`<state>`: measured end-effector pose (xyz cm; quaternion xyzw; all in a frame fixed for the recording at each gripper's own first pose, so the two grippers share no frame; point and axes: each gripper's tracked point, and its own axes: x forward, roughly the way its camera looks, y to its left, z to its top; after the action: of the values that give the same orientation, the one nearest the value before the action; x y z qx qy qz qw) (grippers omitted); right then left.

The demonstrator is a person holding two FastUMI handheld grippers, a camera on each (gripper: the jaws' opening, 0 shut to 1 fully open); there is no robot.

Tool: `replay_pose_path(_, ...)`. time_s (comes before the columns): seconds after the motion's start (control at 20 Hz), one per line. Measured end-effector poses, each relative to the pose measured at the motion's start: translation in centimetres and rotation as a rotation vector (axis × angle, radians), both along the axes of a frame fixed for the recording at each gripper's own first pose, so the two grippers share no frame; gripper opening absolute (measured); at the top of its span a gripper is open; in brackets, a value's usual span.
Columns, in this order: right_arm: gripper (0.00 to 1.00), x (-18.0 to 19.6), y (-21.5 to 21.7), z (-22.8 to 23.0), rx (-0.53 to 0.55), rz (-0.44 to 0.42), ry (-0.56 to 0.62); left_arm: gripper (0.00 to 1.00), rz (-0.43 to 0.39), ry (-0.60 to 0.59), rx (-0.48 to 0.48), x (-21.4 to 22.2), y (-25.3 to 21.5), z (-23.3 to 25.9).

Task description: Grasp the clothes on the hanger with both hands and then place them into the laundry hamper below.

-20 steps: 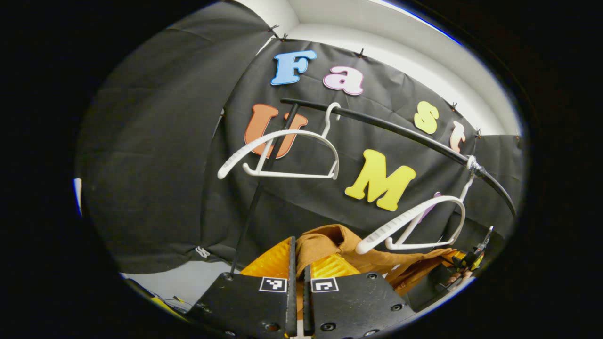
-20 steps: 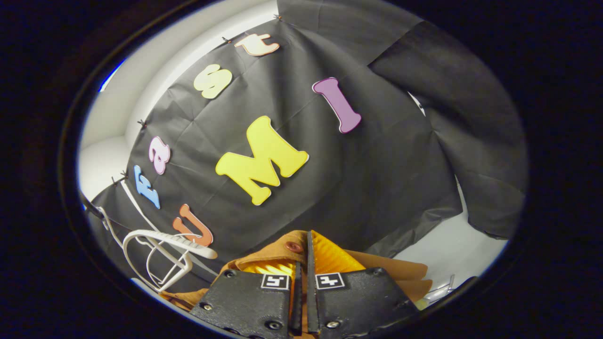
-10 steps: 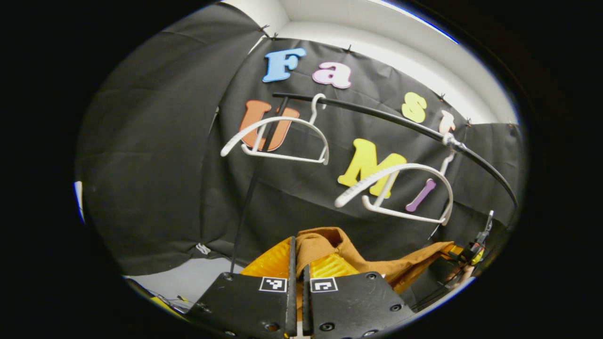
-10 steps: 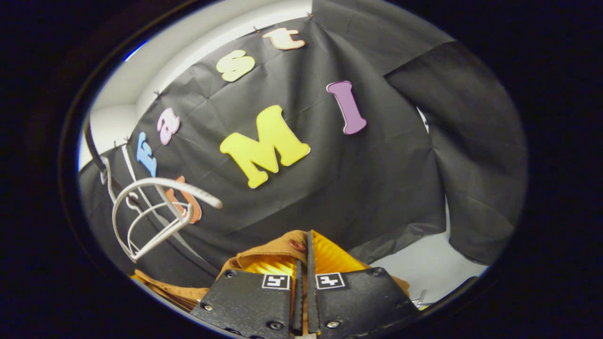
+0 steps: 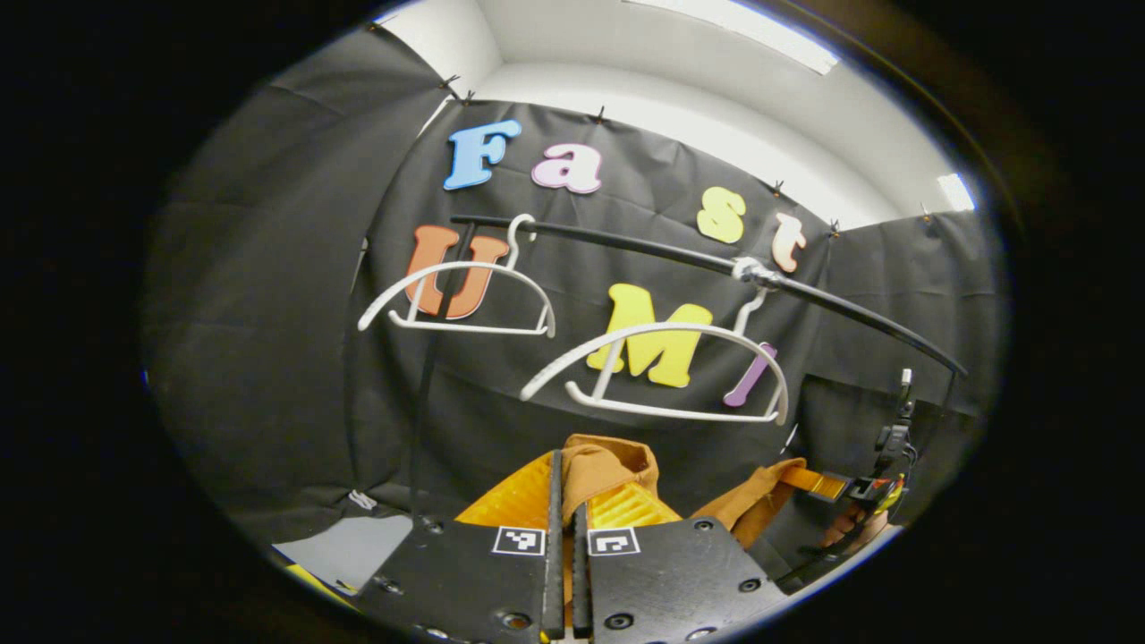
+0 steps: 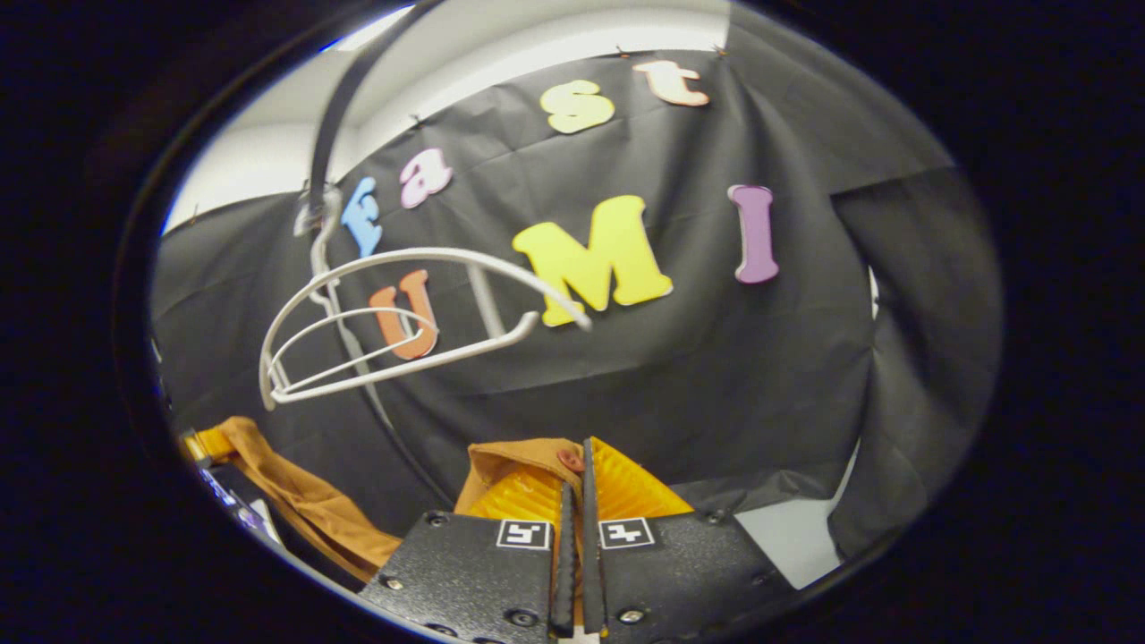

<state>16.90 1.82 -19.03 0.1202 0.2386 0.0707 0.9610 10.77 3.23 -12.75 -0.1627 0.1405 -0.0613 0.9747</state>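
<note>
A recording booth: black cloth walls [image 5: 268,313], white ceiling, a black rail [image 5: 644,253] with white hangers [image 5: 657,371].

Above my fingers a black rail [image 5: 680,255] runs across, a thin black upright pole [image 5: 428,376] to their left, white ceiling [image 5: 680,80] high overhead.

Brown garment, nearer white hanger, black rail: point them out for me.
brown garment [image 5: 606,465]: left gripper view, bunched fold above the tool.
nearer white hanger [image 5: 662,332]: left gripper view, top arch.
black rail [image 5: 626,247]: left gripper view, mid-span.
</note>
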Motion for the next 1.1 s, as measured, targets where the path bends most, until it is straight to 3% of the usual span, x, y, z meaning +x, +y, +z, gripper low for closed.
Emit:
replay_pose_path(0.05,0.07,-0.4,1.1,0.5,0.018,0.028,-0.008,0.1,-0.012,-0.006,0.005,-0.2,-0.7,0.4)
replay_pose_path(0.1,0.07,-0.9,1.9,1.0,0.032,0.048,-0.016,0.04,-0.026,-0.012,0.01,-0.2,-1.3,0.6)
replay_pose_path(0.2,0.07,-1.7,3.7,1.6,0.062,0.085,-0.014,0.04,-0.051,-0.021,0.013,-0.3,-2.4,1.1)
replay_pose_path(0.3,0.07,-2.5,4.8,1.7,0.071,0.12,-0.012,0.1,-0.073,-0.027,0.004,-0.7,-3.5,1.6)
replay_pose_path(0.35,0.07,-2.7,5.5,1.8,0.08,0.135,-0.005,0.04,-0.081,-0.032,-0.003,-0.9,-4.0,2.1)
replay_pose_path(0.85,0.07,-5.7,11.2,9.8,0.264,0.297,-0.062,0.03,-0.187,-0.111,-0.027,-0.7,-9.1,7.0)
replay_pose_path(0.9,0.07,-6.3,11.8,10.3,0.295,0.317,-0.061,0.0,-0.197,-0.117,-0.032,-0.8,-9.4,7.4)
replay_pose_path(1.1,0.07,-7.5,12.8,10.4,0.352,0.36,-0.019,0.03,-0.236,-0.112,-0.028,-1.2,-10.6,7.1)
